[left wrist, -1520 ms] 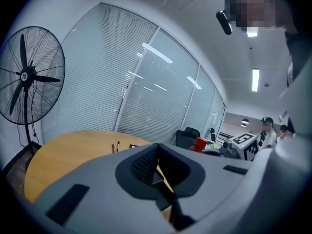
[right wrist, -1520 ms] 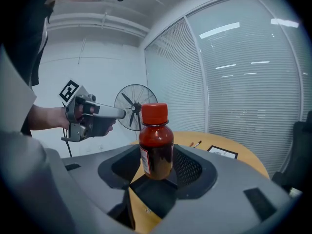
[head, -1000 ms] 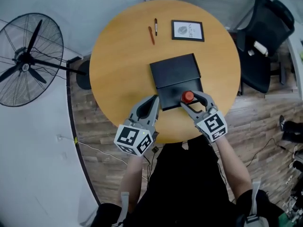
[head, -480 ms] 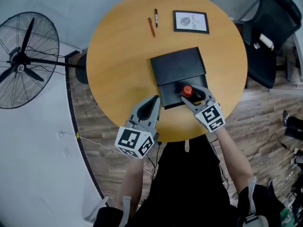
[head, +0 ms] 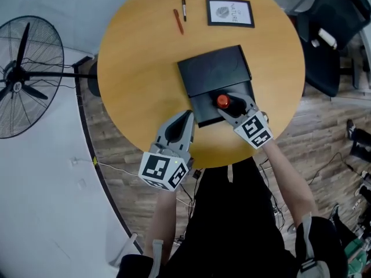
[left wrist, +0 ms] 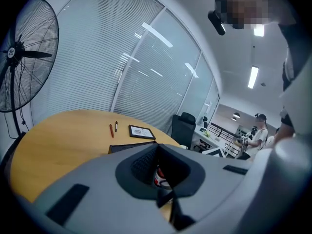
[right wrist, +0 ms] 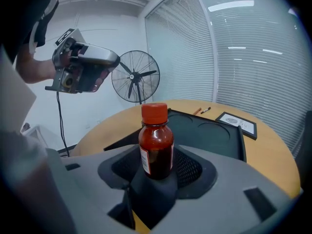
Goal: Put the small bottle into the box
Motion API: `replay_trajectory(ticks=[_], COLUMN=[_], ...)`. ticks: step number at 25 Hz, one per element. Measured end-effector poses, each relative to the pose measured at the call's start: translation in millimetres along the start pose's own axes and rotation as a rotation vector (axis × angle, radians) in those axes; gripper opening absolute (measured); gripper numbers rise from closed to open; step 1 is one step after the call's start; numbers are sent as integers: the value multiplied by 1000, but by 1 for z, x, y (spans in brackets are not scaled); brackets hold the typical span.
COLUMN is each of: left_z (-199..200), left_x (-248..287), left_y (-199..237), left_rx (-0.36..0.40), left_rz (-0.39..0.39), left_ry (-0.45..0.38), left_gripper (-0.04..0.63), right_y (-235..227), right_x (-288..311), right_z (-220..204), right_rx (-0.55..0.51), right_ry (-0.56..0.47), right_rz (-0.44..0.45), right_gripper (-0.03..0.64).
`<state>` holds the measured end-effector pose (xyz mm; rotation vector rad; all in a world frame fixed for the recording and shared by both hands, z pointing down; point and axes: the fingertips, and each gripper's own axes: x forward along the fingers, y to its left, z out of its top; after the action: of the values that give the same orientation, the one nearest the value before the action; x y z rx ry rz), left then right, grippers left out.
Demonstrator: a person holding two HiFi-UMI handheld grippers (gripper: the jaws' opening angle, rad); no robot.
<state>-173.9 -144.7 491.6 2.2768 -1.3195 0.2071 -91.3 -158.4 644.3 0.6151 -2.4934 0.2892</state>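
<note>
You are working at a round wooden bench [head: 139, 68], with a standing fan [head: 23, 77] to its left and a black chair [head: 330, 39] to its right. Your right gripper [head: 231, 105] is pinching the small bottle [right wrist: 156, 140], amber-red with a red cap and white label, upright at the near half of the open black box [head: 214, 71]. Your left gripper [head: 184, 117] is hanging pressed together and empty just left of the box, near the bench's near edge, with bare wood lying to its left.

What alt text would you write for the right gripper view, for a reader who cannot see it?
The right tool grips a small brown bottle with a red cap, upright, over a round wooden table. Behind it lies an open black box, with a standing fan beyond.
</note>
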Motion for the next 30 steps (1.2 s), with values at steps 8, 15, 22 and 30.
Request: replay_trajectory(ticks=[8,15,22,30], left_z=[-10,-12,-11,-9], left_x=[5,7,6,4], left_y=[-3,-5,-5,-2], left_rx=[-1,-1,-5,-12], left_rz=[-7,-10,-5,1], left_ry=[21,32,27,19], left_gripper=[-2,-2,-2,-2], right_y=[2,2,8,8], right_x=[19,30,35,40], right_z=[-17,-31,-39,-37], right_rx=[-43,-85,-160,-160], right_ry=[48,112,177,203], right_rz=[38,55,71,81], right_gripper=[219,221,222,224])
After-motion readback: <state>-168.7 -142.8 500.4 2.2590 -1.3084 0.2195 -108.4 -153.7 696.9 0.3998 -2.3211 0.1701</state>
